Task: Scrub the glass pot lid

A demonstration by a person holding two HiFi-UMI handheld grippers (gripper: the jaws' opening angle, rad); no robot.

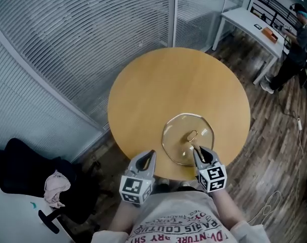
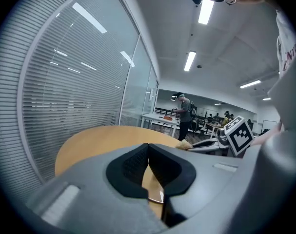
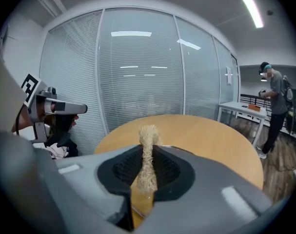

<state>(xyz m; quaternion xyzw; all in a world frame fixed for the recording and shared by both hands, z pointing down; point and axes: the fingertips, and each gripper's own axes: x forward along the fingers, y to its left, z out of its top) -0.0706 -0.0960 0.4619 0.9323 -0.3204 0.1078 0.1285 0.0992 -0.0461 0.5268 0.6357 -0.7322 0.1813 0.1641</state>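
Glass lid (image 1: 181,130) flat on counter (image 1: 158,85); right hand-held gripper (image 1: 199,150) grasping fibrous scrubber (image 3: 148,162) above lid's near edge; left hand-held gripper (image 1: 149,155) clenched, empty.

A round wooden table (image 1: 158,85) stands on a dark plank floor (image 1: 279,151), near a glass wall (image 1: 67,34) covered by horizontal blinds. At the far right is a white desk (image 1: 247,24) with 1 orange thing (image 1: 269,33) on it, and 1 person (image 1: 295,49) stands beside it. A white cable (image 1: 299,124) trails over the floor. Left of the table lies a black heap (image 1: 27,166), perhaps a bag or coat, with a pink cloth (image 1: 56,185) on it. Strip lights (image 2: 189,61) glow overhead.
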